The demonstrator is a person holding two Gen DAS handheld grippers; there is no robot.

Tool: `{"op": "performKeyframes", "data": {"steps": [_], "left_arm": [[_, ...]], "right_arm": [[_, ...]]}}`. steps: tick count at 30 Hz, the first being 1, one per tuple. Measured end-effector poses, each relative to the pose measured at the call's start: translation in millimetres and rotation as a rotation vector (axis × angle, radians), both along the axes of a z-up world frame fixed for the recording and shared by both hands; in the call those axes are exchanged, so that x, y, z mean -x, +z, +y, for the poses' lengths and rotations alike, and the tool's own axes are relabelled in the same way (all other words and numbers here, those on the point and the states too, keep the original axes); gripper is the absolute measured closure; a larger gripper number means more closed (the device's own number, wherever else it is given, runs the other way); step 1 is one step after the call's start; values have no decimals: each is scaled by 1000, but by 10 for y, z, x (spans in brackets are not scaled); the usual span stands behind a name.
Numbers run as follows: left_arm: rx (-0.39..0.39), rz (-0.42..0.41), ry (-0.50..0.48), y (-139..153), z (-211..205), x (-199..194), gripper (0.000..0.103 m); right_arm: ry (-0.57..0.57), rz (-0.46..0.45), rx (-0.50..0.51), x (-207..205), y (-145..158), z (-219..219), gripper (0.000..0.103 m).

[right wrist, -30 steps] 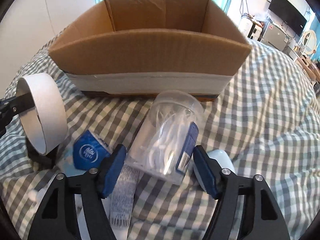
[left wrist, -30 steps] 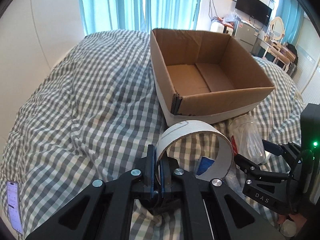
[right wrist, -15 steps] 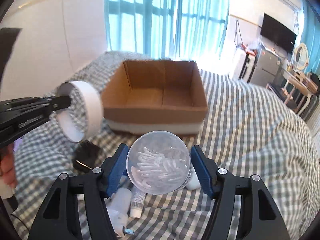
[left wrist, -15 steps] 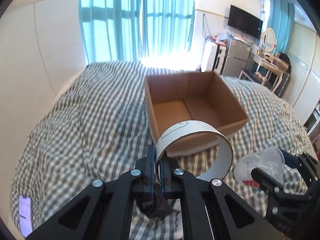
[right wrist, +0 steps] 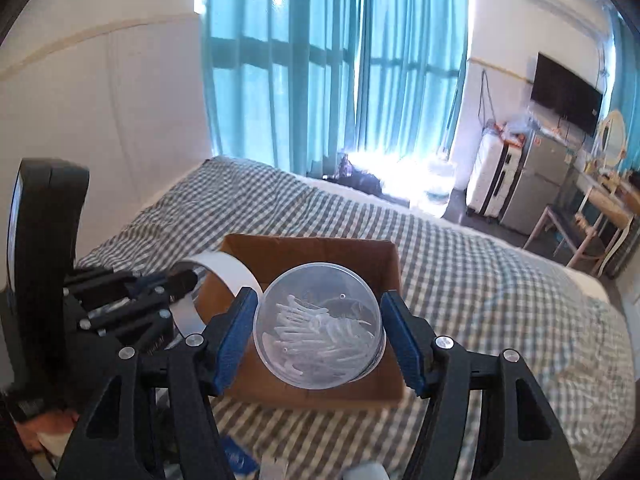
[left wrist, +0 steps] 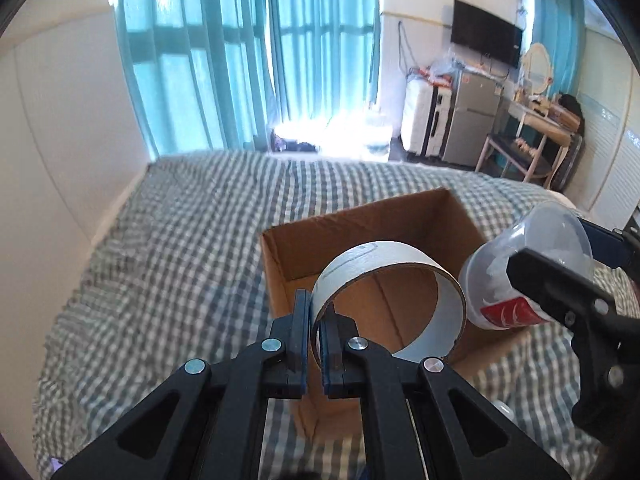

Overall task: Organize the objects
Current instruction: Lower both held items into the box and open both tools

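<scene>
An open cardboard box [left wrist: 360,224] rests on the checked bed cover [left wrist: 168,240]. My left gripper [left wrist: 315,312] is shut on the rim of a white cardboard ring [left wrist: 448,300], held up over the box's near left part. My right gripper [right wrist: 320,322] is shut on a clear plastic jar of cotton swabs [right wrist: 320,326], its blue pads [right wrist: 236,336] pressing both sides. That jar [left wrist: 520,272] hangs above the box's right edge in the left wrist view. From the right wrist, the ring [right wrist: 236,270] and left gripper [right wrist: 176,280] show at left over the box [right wrist: 304,250].
Small items lie on the cover by the bottom edge, among them a blue packet [right wrist: 240,460]. Beyond the bed stand teal curtains [left wrist: 240,60], a small fridge [left wrist: 468,120], a wall TV [left wrist: 486,38] and a desk with a chair [left wrist: 532,136].
Both grippers have risen off the bed and moved over the box, each carrying its object. The box now looks smaller and lower in both views.
</scene>
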State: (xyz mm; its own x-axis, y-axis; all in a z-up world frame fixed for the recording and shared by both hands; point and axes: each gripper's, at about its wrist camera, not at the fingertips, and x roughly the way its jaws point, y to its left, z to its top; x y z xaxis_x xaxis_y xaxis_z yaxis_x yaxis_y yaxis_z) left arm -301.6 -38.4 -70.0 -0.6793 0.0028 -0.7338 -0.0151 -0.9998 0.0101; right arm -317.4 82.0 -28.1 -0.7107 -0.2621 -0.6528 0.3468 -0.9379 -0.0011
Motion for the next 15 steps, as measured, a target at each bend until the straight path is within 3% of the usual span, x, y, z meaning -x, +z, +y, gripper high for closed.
{"op": "performKeyframes", "data": {"steps": [4,8,11,15], "left_arm": [[-7,-51,-1,-312,-2,322,98],[5,-69,-21,-482,51,490,98],[8,-73,-24,-531,83,544,90],[-7,-121,-54,-599,117,548,50]], "right_arm": [[-27,-56,36,456,-339,89,39],[-26,-73,47,601,-496,114,39],[-31,-72,62,653,-544,146,39],[-51,-38,121,590,-456,222,39]]}}
